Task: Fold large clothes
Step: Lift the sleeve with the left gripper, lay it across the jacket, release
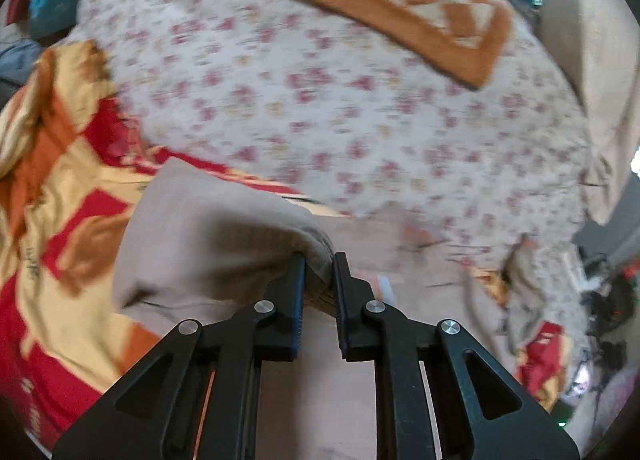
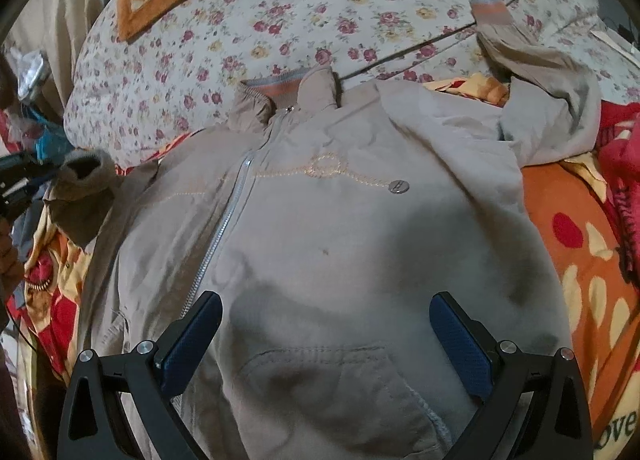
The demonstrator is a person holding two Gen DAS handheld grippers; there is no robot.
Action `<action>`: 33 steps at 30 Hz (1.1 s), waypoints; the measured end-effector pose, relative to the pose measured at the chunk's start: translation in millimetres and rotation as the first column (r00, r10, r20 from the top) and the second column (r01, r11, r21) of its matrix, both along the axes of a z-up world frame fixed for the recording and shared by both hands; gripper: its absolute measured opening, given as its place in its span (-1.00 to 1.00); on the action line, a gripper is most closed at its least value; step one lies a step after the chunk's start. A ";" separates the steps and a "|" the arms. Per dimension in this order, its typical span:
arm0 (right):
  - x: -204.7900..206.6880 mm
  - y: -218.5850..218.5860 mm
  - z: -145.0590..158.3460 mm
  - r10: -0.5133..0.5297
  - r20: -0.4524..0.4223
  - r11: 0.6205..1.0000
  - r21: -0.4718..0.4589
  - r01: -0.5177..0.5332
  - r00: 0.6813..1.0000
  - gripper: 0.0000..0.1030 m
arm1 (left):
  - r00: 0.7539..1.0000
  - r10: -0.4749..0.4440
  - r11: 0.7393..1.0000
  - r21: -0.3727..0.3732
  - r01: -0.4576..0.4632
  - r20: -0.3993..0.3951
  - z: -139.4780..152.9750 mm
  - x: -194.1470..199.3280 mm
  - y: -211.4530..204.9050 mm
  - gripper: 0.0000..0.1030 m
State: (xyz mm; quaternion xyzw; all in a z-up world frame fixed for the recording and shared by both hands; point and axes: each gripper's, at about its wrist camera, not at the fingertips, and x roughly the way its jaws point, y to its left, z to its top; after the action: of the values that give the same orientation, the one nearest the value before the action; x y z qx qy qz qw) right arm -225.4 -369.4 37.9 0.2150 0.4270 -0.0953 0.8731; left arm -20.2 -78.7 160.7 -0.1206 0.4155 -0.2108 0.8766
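Beige zip-front padded jacket (image 2: 320, 220) lying front-up across centre of right wrist view, on floral bedsheet (image 2: 280, 20) and red-orange blanket (image 2: 580, 240). Left gripper (image 1: 319, 272) pinching ribbed sleeve cuff (image 1: 316, 260), lower centre of left view. Right gripper (image 2: 326, 324) hovering spread over hem, gripping nothing. Likely soft, bulky, moderately heavy, fabric looking slippery; cuffs, collar (image 2: 272, 88) and hem seeming to offer firmest holds.

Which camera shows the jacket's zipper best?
The right wrist view: the zipper runs in full down the jacket. The left wrist view shows no zipper, only a fold of the jacket pinched in the left hand-held gripper.
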 end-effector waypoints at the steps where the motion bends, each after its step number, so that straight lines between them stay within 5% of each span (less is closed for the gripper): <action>1: -0.5 -0.8 1.2 -0.002 0.003 1.000 -0.004 0.002 1.000 0.99 | 1.000 -0.015 1.000 -0.020 0.015 0.003 3.6 -4.1 -9.2 -0.77; 6: -2.4 -6.4 4.7 -0.020 0.011 1.000 -0.019 0.020 1.000 0.99 | 0.990 -0.144 0.985 -0.095 0.143 0.005 7.4 -32.5 -81.6 -0.77; 18: -5.7 -25.1 -3.5 -0.079 -0.014 0.997 0.015 0.079 0.997 1.00 | 0.930 -0.347 0.938 -0.018 0.347 -0.125 -85.7 -62.3 -178.2 -0.72; 22: -6.5 -20.7 -3.4 -0.049 0.008 0.998 0.044 0.048 0.999 1.00 | 0.916 -0.382 0.922 0.020 0.387 -0.121 -76.0 -67.1 -157.5 -0.16; 25: -7.4 -14.9 -3.6 -0.011 0.033 0.991 0.133 0.007 0.999 1.00 | 0.934 -0.358 0.928 0.102 0.358 -0.020 -52.3 -73.4 -119.9 0.13; 29: -0.2 -1.9 5.4 0.045 0.084 0.968 0.242 -0.064 0.995 1.00 | 0.965 -0.251 0.947 0.227 0.227 0.082 -39.7 -72.0 -51.7 0.23; 33: 26.8 8.1 8.6 0.058 0.095 0.935 0.343 -0.087 0.994 1.00 | 0.996 -0.053 0.937 0.349 0.023 0.076 -60.6 -53.9 5.7 0.23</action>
State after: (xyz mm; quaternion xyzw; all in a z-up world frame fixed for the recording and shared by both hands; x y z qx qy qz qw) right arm -198.6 -361.3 46.5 0.3530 0.4078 0.0227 0.8418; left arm -74.1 -72.9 100.1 0.0530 0.4110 -0.1560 0.8966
